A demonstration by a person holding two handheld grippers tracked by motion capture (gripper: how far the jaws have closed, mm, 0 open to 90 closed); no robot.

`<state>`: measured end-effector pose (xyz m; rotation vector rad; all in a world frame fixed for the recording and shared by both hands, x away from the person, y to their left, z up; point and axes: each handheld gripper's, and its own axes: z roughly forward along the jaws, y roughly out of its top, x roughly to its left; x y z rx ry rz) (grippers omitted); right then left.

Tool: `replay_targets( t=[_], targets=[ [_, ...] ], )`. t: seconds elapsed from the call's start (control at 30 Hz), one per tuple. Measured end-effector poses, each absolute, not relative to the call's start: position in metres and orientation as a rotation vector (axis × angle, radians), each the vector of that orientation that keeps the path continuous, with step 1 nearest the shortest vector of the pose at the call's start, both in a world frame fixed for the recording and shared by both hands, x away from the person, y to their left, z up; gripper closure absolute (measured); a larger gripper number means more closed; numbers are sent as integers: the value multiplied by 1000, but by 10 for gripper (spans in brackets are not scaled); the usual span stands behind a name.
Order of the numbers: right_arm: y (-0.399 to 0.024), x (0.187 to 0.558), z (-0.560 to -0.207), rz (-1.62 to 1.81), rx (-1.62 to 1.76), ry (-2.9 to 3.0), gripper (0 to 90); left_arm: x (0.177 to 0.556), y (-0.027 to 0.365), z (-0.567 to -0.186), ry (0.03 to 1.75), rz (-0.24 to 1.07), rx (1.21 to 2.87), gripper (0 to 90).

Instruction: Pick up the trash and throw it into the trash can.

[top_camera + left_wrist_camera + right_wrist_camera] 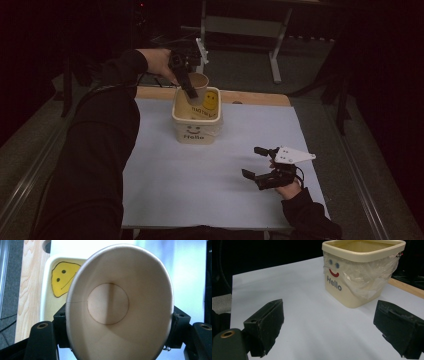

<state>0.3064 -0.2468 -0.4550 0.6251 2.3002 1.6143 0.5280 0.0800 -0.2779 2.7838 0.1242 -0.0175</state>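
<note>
A brown paper cup (200, 80) hangs tilted over the far rim of a cream square tub (196, 131), with my left gripper (191, 90) shut on it. In the left gripper view the cup (117, 302) shows its empty inside, and my left gripper (120, 326) presses on its two sides. The tub (359, 272) has a plastic liner, a smiling face and the word "Hello" on its front. Inside it lies a yellow smiley (62, 278). My right gripper (251, 161) rests low over the white mat at the near right, open with nothing between its jaws (332, 330).
The white mat (200, 180) covers the table, and a strip of wooden tabletop (260, 98) shows along the far side. A metal frame (275, 55) stands on the floor behind. The person's dark sleeve (95, 165) lies along the mat's left edge.
</note>
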Motion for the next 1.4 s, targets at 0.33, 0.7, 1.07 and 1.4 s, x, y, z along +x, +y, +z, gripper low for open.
replay_targets(
  t=[0.33, 0.7, 1.07, 1.4],
  targets=[
    [-246, 306, -455, 1613, 625, 2302, 94, 535, 79, -284, 125, -13, 2793, 298],
    [-247, 306, -455, 1620, 631, 2300, 94, 542, 76, -284, 127, -3, 2783, 297],
    [-247, 306, -455, 1617, 628, 2307, 94, 547, 77, -280, 181, 24, 2756, 248],
    [-247, 306, -455, 1615, 626, 2309, 94, 552, 79, -280, 274, 14, 2718, 4]
  ],
)
